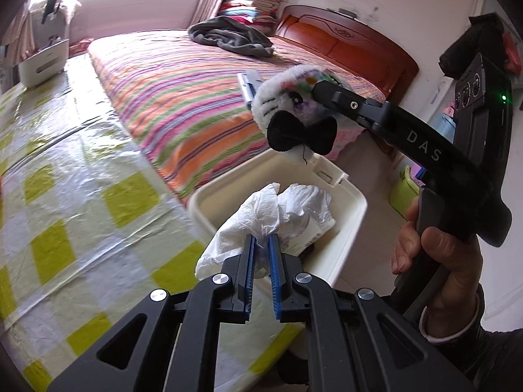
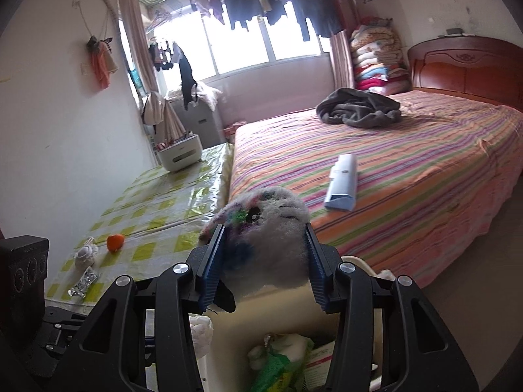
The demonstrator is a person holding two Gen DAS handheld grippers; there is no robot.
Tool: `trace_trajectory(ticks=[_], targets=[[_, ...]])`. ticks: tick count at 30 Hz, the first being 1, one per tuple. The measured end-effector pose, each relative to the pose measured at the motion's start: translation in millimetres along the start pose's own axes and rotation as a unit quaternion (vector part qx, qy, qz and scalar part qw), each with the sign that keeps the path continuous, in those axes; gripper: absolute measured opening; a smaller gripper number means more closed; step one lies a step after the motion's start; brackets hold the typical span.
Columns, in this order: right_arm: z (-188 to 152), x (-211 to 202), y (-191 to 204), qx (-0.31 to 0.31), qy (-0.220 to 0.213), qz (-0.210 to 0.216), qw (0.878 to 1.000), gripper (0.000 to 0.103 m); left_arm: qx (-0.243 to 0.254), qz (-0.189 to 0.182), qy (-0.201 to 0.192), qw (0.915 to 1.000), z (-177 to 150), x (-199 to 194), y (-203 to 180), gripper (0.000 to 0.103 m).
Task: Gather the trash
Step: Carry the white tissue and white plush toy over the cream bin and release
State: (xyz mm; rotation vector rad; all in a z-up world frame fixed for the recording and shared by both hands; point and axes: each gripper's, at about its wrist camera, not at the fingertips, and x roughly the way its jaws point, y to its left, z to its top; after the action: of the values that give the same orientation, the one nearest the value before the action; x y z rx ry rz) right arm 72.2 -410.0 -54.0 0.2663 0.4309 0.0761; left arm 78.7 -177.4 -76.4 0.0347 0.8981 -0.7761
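My left gripper (image 1: 261,245) is shut on a crumpled white tissue (image 1: 278,215), which hangs above the open cream bin (image 1: 356,215) beside the table. My right gripper (image 2: 264,232) is shut on a fluffy white plush toy (image 2: 271,225) with coloured patches and a black bow. It holds the toy over the same bin (image 2: 278,313). The left wrist view shows that plush toy (image 1: 294,111) higher and farther than the tissue, between the right gripper's fingers (image 1: 327,91). A hand (image 1: 434,254) grips the right handle. In the bin lie a green wrapper (image 2: 278,366) and paper scraps.
The checked yellow tablecloth (image 1: 81,196) carries an orange (image 2: 115,241), a small white object (image 2: 85,254), a foil wrapper (image 2: 83,282) and a white case (image 2: 179,158). The striped bed (image 2: 408,170) holds a blue-white box (image 2: 341,183) and a grey blanket (image 2: 359,107).
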Motion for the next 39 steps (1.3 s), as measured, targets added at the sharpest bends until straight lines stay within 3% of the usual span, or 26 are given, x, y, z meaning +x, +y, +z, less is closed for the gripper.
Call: trace_trajectory(ticks=[10,14,18,39], targets=[[-9,-20,-13,-0.002,-0.022,-0.046,0.999,0.049,0.017,-0.008,0.010,0.9998,8,21,-22,0.009],[-9,-25,-18,0.009,-0.031,-0.052,0.998,0.062,0.019,-0.008,0.012,0.9997,10,25,-24,0.009],[-6,-31,-18,0.019,-0.047,-0.048,0.998,0.068,0.021,-0.007,0.014,0.9996,9,28,-25,0.009],[-6,-41,-24,0.039,-0.077,-0.046,0.995,0.068,0.015,-0.006,0.010,0.9998,20,38,-34,0.011]])
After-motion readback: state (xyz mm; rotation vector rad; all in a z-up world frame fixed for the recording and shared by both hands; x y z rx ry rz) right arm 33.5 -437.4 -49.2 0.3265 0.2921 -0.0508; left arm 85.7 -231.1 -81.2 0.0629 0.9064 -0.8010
